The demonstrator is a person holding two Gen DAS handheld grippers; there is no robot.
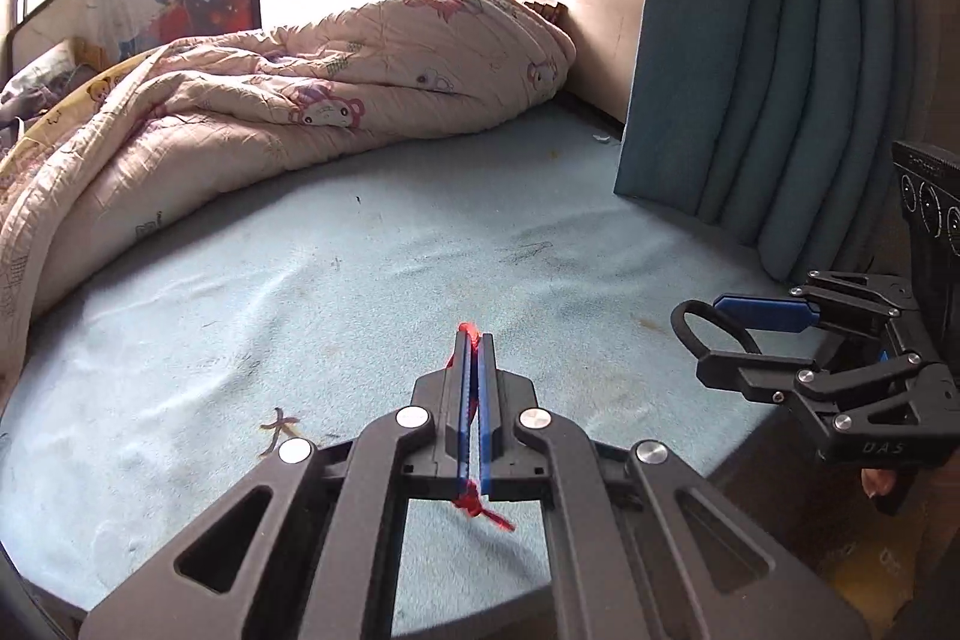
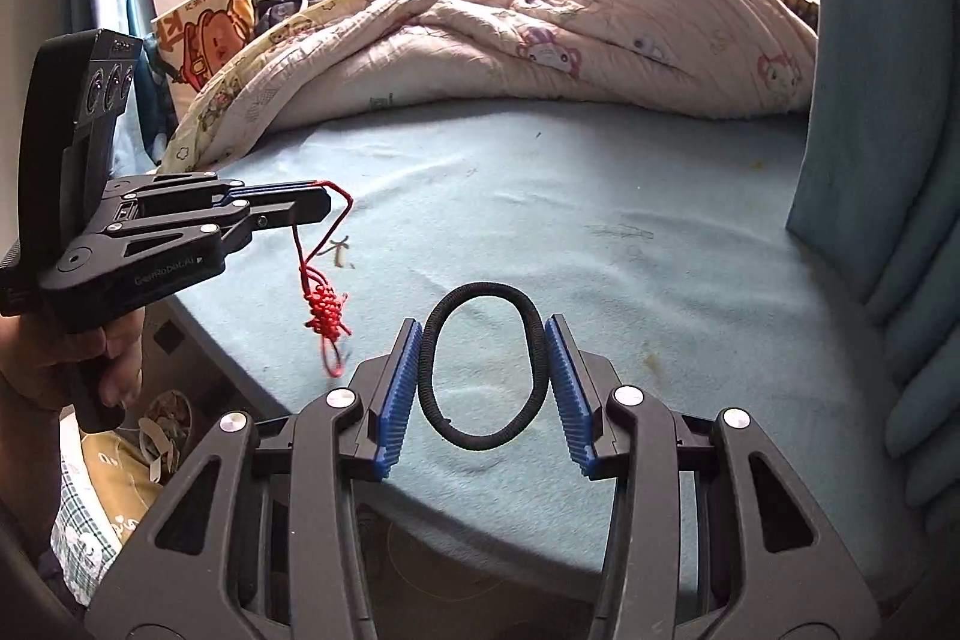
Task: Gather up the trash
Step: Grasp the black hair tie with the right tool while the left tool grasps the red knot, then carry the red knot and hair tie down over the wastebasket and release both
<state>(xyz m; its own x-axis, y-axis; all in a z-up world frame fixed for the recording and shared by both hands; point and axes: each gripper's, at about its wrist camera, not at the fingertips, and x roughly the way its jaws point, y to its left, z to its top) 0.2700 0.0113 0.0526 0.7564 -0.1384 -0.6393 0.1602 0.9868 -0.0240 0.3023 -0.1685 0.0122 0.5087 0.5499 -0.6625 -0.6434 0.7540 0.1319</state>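
Observation:
My left gripper [image 1: 477,340] is shut on a red knotted cord [image 1: 474,505]; the cord's ends stick out past the tips and behind the pads. In the right wrist view the left gripper [image 2: 321,202] is at the left with the red cord [image 2: 324,307] dangling from it over the bed's edge. My right gripper [image 2: 483,334] holds a black elastic hair band [image 2: 480,436] squeezed between its blue pads. In the left wrist view the right gripper [image 1: 699,334] is at the right with the black band [image 1: 690,319] looped at its tips.
A light blue bed sheet [image 1: 360,292] lies under both grippers. A pink cartoon quilt [image 1: 300,100] is heaped at the back. A blue curtain [image 1: 750,40] hangs at the right. A bin with scraps [image 2: 162,430] stands on the floor below the bed's edge.

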